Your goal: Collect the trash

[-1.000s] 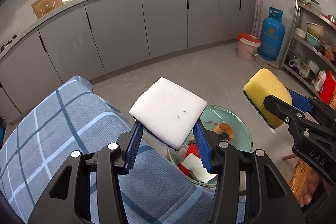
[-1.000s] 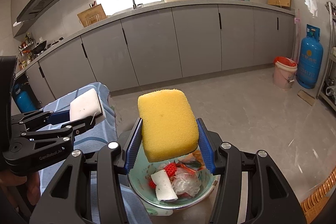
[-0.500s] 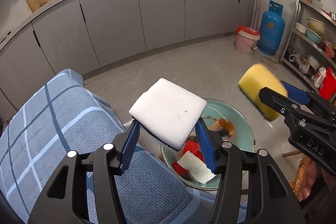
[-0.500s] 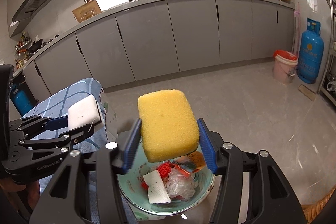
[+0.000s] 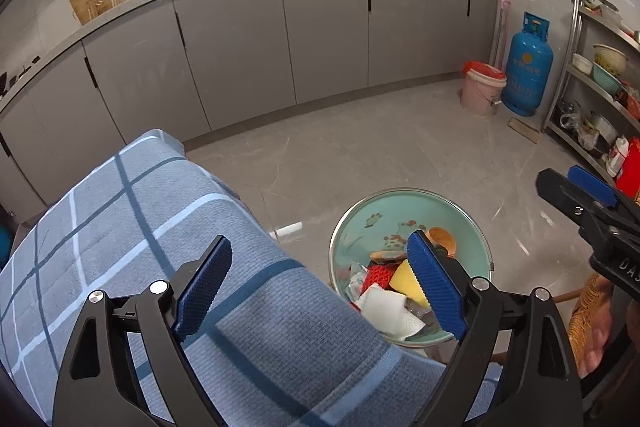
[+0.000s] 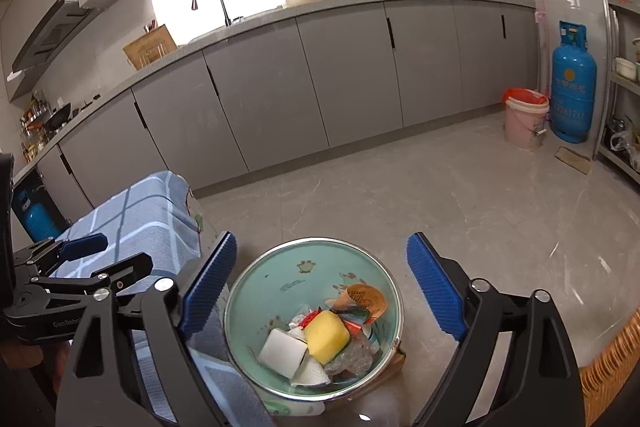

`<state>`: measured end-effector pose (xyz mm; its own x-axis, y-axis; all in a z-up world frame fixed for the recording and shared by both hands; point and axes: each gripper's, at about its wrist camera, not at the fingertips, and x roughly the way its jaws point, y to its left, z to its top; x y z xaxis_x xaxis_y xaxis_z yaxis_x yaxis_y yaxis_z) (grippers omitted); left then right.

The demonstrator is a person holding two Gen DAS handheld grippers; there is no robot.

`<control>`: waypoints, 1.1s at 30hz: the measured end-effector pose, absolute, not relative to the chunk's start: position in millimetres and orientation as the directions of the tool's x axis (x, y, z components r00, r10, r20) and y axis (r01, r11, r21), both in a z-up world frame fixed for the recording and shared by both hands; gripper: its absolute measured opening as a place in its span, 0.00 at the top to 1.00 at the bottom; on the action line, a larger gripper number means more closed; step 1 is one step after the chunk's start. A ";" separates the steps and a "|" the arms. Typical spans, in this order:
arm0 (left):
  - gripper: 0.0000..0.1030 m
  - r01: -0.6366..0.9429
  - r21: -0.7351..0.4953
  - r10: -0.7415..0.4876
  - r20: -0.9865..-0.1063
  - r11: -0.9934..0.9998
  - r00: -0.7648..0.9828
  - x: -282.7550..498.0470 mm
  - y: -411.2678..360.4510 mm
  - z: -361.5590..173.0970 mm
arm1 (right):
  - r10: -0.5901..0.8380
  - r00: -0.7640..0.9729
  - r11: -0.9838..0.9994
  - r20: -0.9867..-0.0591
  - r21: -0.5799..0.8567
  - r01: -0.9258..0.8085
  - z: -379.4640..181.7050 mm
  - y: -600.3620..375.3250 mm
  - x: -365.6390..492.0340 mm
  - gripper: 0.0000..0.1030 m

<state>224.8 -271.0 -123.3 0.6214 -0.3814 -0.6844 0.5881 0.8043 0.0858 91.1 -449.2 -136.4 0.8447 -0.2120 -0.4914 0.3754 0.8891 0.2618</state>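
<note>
A mint-green bowl holds the trash: a yellow sponge, a white sponge, crumpled wrappers and red netting. In the left wrist view the bowl sits right of the table edge, with the yellow sponge and white sponge inside. My right gripper is open and empty above the bowl. My left gripper is open and empty over the cloth edge, left of the bowl. The right gripper shows at the right edge there; the left gripper shows at left in the right wrist view.
A blue checked cloth covers the table at left. A wicker seat edge is at the lower right. Grey cabinets line the back. A pink bucket and blue gas cylinder stand at the far right, by a metal shelf.
Both grippers have opened. The white sponge dropped from the left one and the yellow sponge from the right one; both now lie in the bowl.
</note>
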 end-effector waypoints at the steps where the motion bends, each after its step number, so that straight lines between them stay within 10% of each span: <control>1: 0.14 0.583 0.085 -0.383 -0.676 0.808 0.629 221.1 -265.7 -119.3 | -0.212 0.847 0.890 -0.487 0.263 0.373 -133.6 -447.3 88.6 0.14; 33: 0.11 0.564 0.034 -0.439 -0.589 0.825 0.678 193.3 -219.4 -73.2 | -0.237 0.862 0.913 -0.448 0.201 0.355 -92.3 -408.3 59.9 0.13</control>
